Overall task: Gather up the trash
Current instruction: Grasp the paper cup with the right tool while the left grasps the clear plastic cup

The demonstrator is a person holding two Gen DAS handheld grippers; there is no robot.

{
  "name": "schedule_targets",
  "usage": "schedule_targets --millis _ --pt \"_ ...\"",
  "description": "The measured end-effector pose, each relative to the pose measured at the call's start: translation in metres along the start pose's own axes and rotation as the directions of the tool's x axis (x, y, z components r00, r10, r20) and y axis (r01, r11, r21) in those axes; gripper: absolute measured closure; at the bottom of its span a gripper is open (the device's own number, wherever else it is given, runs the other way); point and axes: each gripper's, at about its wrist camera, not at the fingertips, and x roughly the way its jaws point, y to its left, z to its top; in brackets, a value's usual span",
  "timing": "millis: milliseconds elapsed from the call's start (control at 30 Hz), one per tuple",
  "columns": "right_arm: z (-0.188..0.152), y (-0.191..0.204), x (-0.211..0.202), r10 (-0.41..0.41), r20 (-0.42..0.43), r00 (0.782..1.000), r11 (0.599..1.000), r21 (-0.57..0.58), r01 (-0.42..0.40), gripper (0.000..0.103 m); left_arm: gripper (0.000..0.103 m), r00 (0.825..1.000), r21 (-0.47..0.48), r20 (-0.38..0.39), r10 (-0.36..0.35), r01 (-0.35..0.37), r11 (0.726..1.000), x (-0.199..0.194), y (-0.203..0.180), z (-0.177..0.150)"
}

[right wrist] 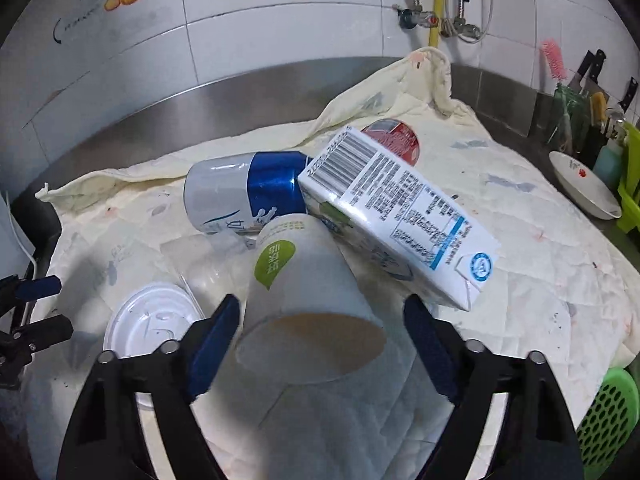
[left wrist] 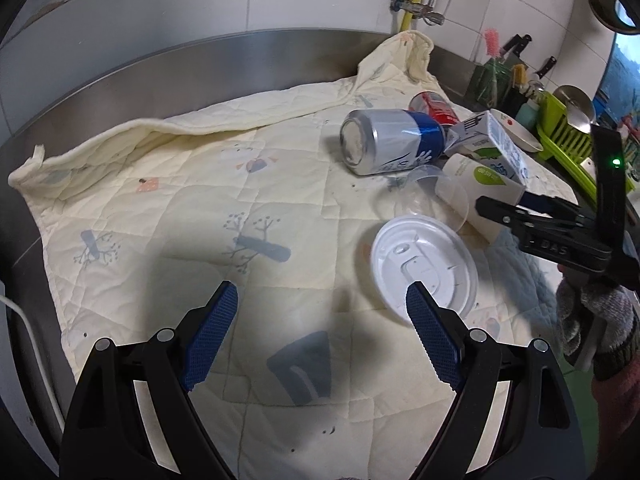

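Barely started on the trash pickup, by the look of it. Everything still heaped on the quilted cloth (left wrist: 168, 184) over the table: blue-and-silver can (right wrist: 244, 192), red can (right wrist: 394, 140) behind it, milk carton (right wrist: 400, 216) leaning across both, clear plastic cup (left wrist: 424, 196) on its side, white lid (left wrist: 424, 264) lying flat.

Right gripper (right wrist: 322, 322) with fingers spread apart, paper cup (right wrist: 308, 304) lying between them, open mouth toward the camera. Left pad just about at the cup's side, right pad clear of it, so not clamped yet. Probably the first piece to go.

Left gripper (left wrist: 322, 304) hanging over bare cloth, fingers wide apart, nothing between them. White lid just beyond the right fingertip, partly tucked behind it.

Green perforated basket (right wrist: 608, 412) poking in at the bottom-right edge, beyond the right finger. Could be the bin, too cut off to say. Red can mostly hidden by the carton. Clear cup hard to make out against the cloth. Gloved hand (left wrist: 596, 320) on the right gripper's handle, only partly in shot.
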Motion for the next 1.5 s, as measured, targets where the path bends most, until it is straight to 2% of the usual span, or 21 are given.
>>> schedule_targets --millis 67,233,533,767,1000,1200,1333,1500 --pt "0.000 -0.002 0.002 0.007 -0.007 1.000 1.000 0.011 -0.007 0.034 0.018 1.000 0.005 0.005 -0.005 0.005 1.000 0.000 -0.003 0.003" --pt "-0.006 -0.001 -0.006 0.001 0.008 1.000 1.000 0.019 -0.001 0.037 0.018 1.000 0.035 0.008 -0.026 0.026 0.999 0.004 -0.017 0.011" --pt "-0.030 -0.007 -0.044 -0.007 0.037 0.999 0.998 0.063 0.005 0.037 0.018 0.997 0.089 0.026 -0.071 0.069 0.994 0.014 -0.049 0.027" --pt "-0.055 -0.012 -0.070 -0.010 0.055 0.998 0.994 0.109 0.004 0.038 0.018 0.996 0.128 0.017 -0.090 0.087 0.988 0.040 -0.070 0.044" --pt "-0.072 -0.015 -0.078 -0.015 0.048 0.999 0.991 0.133 0.008 0.038 0.018 0.996 0.153 0.000 -0.089 0.088 0.984 0.063 -0.077 0.051" --pt "-0.080 -0.017 -0.087 -0.034 0.054 0.998 0.991 0.133 0.027 0.038 0.019 0.993 0.157 -0.012 -0.121 0.121 0.980 0.074 -0.082 0.055" --pt "-0.086 -0.020 -0.095 -0.040 0.059 0.997 0.989 0.146 0.031 0.038 0.025 0.994 0.175 -0.023 -0.109 0.111 0.978 0.083 -0.086 0.056" --pt "-0.091 -0.022 -0.104 -0.050 0.068 0.996 0.986 0.161 0.038 0.038 0.040 0.994 0.177 -0.029 -0.107 0.111 0.978 0.090 -0.084 0.057"
